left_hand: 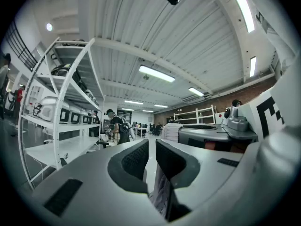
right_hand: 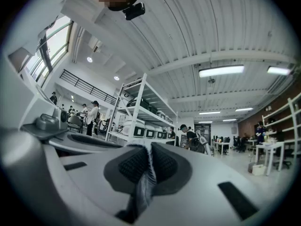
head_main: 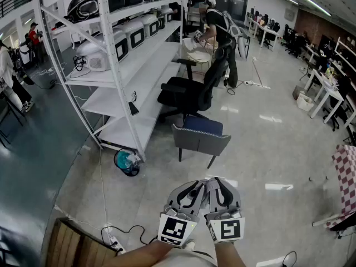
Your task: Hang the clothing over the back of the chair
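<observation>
1. Low in the head view, the left gripper (head_main: 195, 187) and the right gripper (head_main: 220, 182) sit side by side, pointing level.
2. Right jaws are pressed together on a fold of the clothing (right_hand: 143, 188).
3. Left jaws stand nearly together, with the clothing caught low between them.
4. Well ahead stands the gray chair (head_main: 192, 141), near a white shelf rack (head_main: 119, 65).

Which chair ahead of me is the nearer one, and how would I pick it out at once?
Find the tall white shelving rack on the left of the head view. Two chairs stand by its near end; the grey chair is the closer. Unlike the black office chair behind it, it has a grey shell around a dark blue seat and straight legs.
</observation>
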Motion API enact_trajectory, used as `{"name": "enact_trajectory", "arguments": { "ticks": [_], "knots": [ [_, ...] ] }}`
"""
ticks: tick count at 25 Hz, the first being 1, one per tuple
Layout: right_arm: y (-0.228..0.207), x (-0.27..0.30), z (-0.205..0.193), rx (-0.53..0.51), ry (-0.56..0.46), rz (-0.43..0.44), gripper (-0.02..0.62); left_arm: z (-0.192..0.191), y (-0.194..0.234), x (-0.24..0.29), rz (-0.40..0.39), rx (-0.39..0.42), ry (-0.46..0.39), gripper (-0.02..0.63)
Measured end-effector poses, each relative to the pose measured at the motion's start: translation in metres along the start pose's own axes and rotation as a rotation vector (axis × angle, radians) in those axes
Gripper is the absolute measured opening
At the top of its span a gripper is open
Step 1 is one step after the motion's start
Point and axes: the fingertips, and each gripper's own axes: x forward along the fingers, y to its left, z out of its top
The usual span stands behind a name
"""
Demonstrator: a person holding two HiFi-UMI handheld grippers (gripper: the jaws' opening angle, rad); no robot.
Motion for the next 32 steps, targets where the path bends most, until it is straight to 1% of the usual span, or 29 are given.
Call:
{"name": "enact_trajectory", "arguments": {
  "ticks": [6, 13, 17, 26, 32],
  "knots": [
    [0.01, 0.004, -0.002, 0.006, 0.004, 0.029, 0.026, -0.006, 0.007, -0.001, 0.02, -0.037, 0.006, 0.049],
    [0.023, 0.012, 0.0, 0.004, 0.001, 0.067, 0.026, -0.01, 0.02, -0.005, 0.046, -0.05, 0.016, 0.049],
    [0.026, 0.013, 0.001, 0.006, -0.007, 0.079, 0.026, -0.011, 0.023, -0.002, 0.047, -0.056, 0.015, 0.049],
    [0.006, 0.008, -0.002, 0.015, -0.015, 0.093, 0.026, -0.014, 0.007, 0.015, 0.047, -0.054, 0.021, 0.049],
    [-0.014, 0.0, -0.006, 0.039, -0.028, 0.125, 0.026, -0.019, -0.005, 0.025, 0.095, -0.058, 0.024, 0.049]
  ]
}}
